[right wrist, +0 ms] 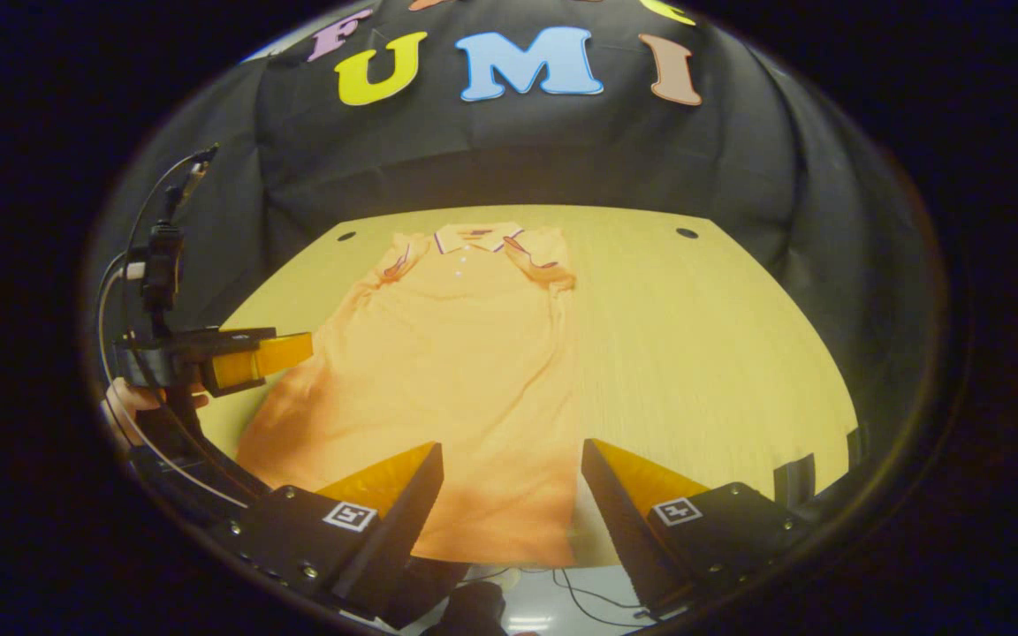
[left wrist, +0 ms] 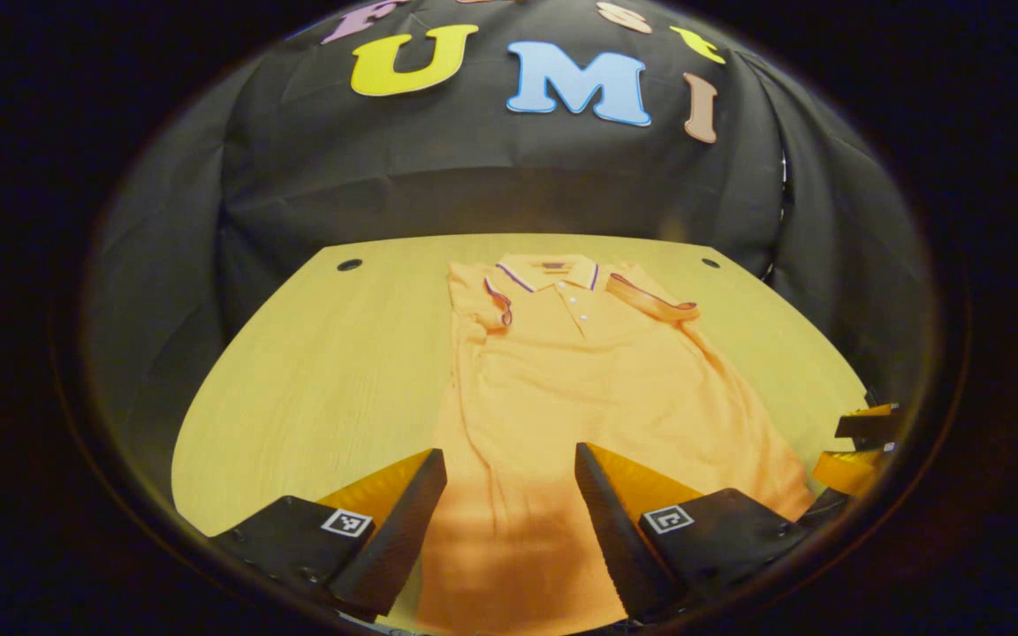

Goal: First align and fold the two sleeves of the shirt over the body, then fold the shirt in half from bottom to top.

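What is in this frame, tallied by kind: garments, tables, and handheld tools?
Garments: 1, an orange short-sleeved polo shirt lying flat, both sleeves folded over the body.
Tables: 1, a light wooden table under it.
Handheld tools: 2, the left tool and the right tool, both open above the shirt's lower part.
Total: 4

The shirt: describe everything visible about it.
The shirt is an orange short-sleeved polo of soft knit-looking fabric, with dark-and-white striped trim on the collar and sleeve cuffs and a buttoned placket. It lies front up and lightly wrinkled on the wooden table, collar toward the booth wall, hem at the near edge. Both sleeves already lie folded in over the body; the bottom half is not yet folded up. Both grippers hover over the hem with open jaws, not touching it.
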Motion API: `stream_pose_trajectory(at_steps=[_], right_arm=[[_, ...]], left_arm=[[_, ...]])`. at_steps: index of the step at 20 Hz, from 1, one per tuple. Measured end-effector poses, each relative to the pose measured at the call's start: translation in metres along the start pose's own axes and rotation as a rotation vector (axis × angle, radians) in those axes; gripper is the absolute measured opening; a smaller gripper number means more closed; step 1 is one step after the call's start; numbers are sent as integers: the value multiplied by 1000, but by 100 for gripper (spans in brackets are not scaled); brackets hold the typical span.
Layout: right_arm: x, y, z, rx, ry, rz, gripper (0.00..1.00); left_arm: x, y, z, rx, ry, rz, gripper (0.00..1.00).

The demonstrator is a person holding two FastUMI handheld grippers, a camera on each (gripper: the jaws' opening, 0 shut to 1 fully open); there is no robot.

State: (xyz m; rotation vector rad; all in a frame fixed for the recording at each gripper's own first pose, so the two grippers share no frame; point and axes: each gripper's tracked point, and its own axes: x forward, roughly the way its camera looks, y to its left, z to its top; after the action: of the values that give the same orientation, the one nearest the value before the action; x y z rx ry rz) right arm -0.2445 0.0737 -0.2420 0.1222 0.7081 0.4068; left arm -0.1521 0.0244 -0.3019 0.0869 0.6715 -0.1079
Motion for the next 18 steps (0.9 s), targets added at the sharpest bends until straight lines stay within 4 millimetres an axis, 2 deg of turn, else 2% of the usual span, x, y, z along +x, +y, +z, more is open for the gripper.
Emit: stream_pose_trajectory(at_steps=[4,7,10,14,18], right_arm=[[-5,-6,-21,5,34,-15,98],[-4,-6,-37,17,74,-27,98],[0,-6,-48,7,112,-44,98],[-1,-3,-66,10,154,-54,98],[5,-5,-74,-11,169,-76,98]], left_arm=[[-29,2,-43,28,42,-6,94],[-53,11,-73,41,80,-6,94],[-70,18,-89,54,89,-2,94],[-75,23,-109,5,134,4,94],[-75,22,-121,13,150,5,96]])
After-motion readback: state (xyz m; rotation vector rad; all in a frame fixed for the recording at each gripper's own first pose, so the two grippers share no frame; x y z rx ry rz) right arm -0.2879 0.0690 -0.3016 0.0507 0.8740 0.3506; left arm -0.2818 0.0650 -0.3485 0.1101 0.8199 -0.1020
